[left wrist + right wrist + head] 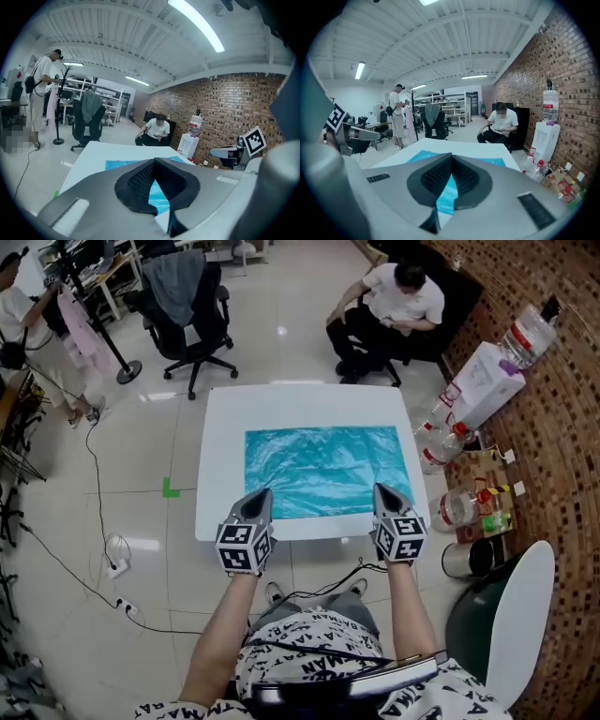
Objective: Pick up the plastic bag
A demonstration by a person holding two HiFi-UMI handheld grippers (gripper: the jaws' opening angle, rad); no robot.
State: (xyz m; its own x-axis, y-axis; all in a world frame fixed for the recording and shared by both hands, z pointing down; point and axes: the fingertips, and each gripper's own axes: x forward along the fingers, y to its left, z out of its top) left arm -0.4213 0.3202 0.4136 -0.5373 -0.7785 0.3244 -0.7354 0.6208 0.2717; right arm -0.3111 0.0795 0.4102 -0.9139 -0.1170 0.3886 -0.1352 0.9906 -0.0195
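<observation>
Teal crinkled plastic bag (323, 470) lay spread flat on the white square counter (225, 418) — not up off it. Left gripper (266, 493) and right gripper (379, 488) sat over its near edge, fingers closed tip to tip — any pinch on the film unclear.

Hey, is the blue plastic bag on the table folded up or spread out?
Spread out. The plastic bag lies as one wide, wrinkled sheet covering much of the table.

We see a white table (220, 446) before the left tongs (265, 492) and right tongs (380, 487). A teal bag (323, 465) lies flat on it, near edge at their tips.
</observation>
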